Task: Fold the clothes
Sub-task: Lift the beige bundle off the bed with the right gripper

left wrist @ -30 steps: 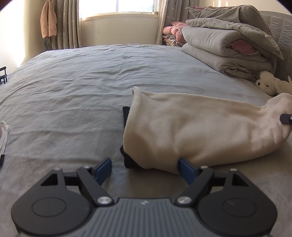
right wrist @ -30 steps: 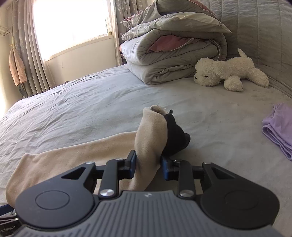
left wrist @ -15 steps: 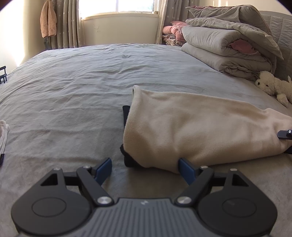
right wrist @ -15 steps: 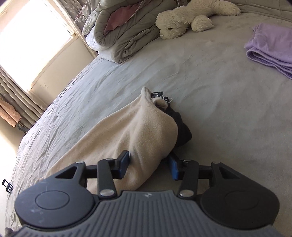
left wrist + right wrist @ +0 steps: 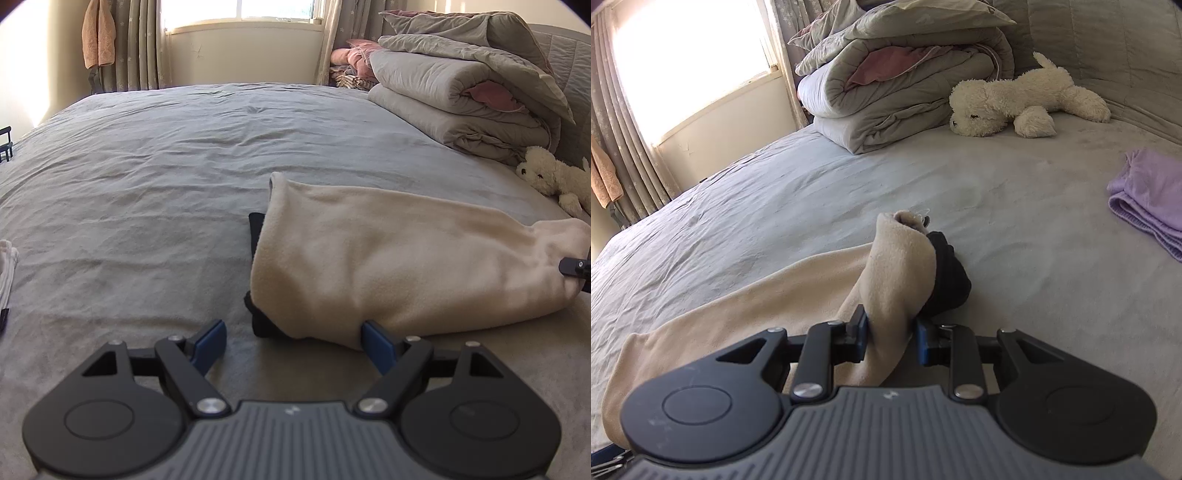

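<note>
A: Where's the garment?
B: Cream fleece garment [image 5: 399, 258] lies folded lengthwise across the grey bed sheet [image 5: 166, 177], black lining [image 5: 266, 325] poking out at the near-left corner and along the left edge

A: Left gripper?
B: Left gripper [image 5: 295, 341] sits low at the garment's near-left corner, jaws spread wide. Right blue pad [image 5: 376, 345] touches the fleece edge, the left pad stands clear over bare sheet. Nothing pinched

A: Right one?
B: Right gripper [image 5: 892, 332] is at the other end of the garment, jaws closing with a bunched fold of the cream fleece between them, pads pressing on it from both sides. That end is lifted into a small peak, black lining [image 5: 947, 273] hanging off its right side. A bit of this gripper shows at the right edge of the left wrist view [image 5: 576, 266]

A: Other stuff?
B: Folded grey duvet stack [image 5: 901, 85] at the far side of the bed, white plush dog [image 5: 1023, 98] beside it, folded lilac cloth [image 5: 1148, 195] well apart on the right. White cloth [image 5: 7, 266] at the far left edge. Window [image 5: 240, 11] with curtains behind, orange towel [image 5: 96, 35] hanging left of it
</note>
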Demonstrator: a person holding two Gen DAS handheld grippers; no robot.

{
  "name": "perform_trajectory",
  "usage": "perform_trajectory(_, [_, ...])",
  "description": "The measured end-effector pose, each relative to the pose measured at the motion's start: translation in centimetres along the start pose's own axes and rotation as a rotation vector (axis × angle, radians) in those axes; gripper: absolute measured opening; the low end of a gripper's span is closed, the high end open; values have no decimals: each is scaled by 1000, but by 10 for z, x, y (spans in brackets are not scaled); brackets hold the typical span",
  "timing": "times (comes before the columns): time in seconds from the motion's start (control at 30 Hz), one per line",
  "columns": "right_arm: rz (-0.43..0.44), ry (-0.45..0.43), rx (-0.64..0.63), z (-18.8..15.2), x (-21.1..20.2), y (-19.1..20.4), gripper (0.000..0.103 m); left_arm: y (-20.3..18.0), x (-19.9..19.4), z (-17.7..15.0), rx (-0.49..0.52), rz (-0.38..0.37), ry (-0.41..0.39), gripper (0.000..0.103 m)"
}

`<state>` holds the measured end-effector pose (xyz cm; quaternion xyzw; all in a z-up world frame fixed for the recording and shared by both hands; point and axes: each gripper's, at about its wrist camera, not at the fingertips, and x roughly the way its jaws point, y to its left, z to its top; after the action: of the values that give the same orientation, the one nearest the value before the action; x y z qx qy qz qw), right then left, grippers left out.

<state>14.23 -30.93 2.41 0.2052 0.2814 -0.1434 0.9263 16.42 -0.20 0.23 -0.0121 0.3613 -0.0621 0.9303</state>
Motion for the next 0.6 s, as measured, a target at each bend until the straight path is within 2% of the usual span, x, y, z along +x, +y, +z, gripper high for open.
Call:
perform_trajectory(0.1, [13,36,66,-3,5,-12,29,9,-6,3,-12,-4,22,81])
perform_trajectory(0.17, [11,29,38,-4,5,-9,29,20,-9,4,-4,-7,62,81])
perform_trajectory(0.3, [-93,-54,-232,-9,1,31,29,51,-19,5,-39,-18,133,81])
perform_trajectory(0.43, [-188,-293,-587,-37,-20,92,27,87,-39,16,-182,-68,137,81])
perform_trajectory(0.53, [-142,-442,-807,-65,-36,133,26,109,-51,24,-272,-93,119,81])
perform_trajectory(0.6, [-75,-478,-917,-87,-44,156,25,116,-53,26,-290,-84,109,81])
